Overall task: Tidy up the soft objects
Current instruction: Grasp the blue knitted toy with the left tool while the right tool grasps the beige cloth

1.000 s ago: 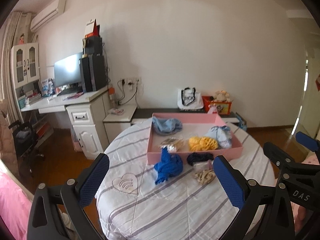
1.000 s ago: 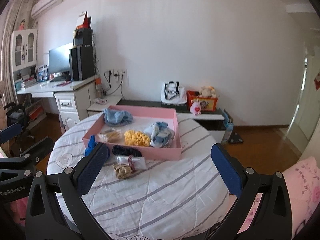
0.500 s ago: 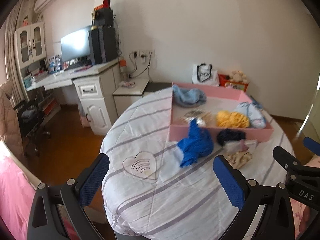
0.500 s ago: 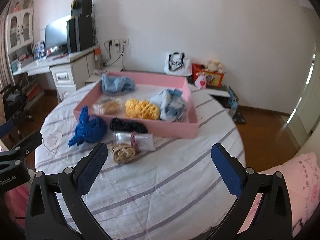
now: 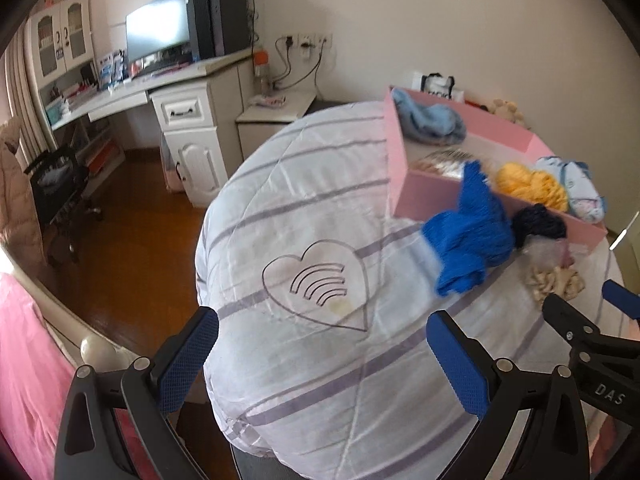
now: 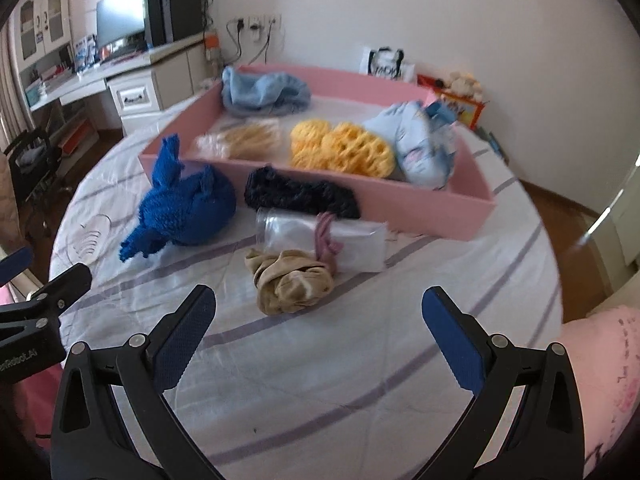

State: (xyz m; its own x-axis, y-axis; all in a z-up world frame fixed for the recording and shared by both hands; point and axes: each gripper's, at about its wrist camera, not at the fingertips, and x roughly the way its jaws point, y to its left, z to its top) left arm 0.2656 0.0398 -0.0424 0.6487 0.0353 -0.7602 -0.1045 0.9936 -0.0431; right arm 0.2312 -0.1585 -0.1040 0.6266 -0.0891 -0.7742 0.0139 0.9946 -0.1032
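Worktop (image 6: 360, 360): quilted white cloth cover, purple stripes, faint sheen, creased. Pink tray (image 6: 432, 212): smooth matt board or plastic, cannot tell which. At 10 o'clock from the right gripper (image 6: 318, 320), blue knit (image 6: 188, 208): coarse, chunky yarn. Black knit piece (image 6: 300, 196): rough, open weave. Clear bag (image 6: 320, 240): glossy thin plastic. Beige cloth bundle (image 6: 292, 282): soft, matt. Yellow crochet (image 6: 340, 148): holey, woolly. Fingers (image 6: 182, 342): blue textured pads on matt black plastic arms, metal screw heads. Floor (image 5: 132, 240): glossy wood.
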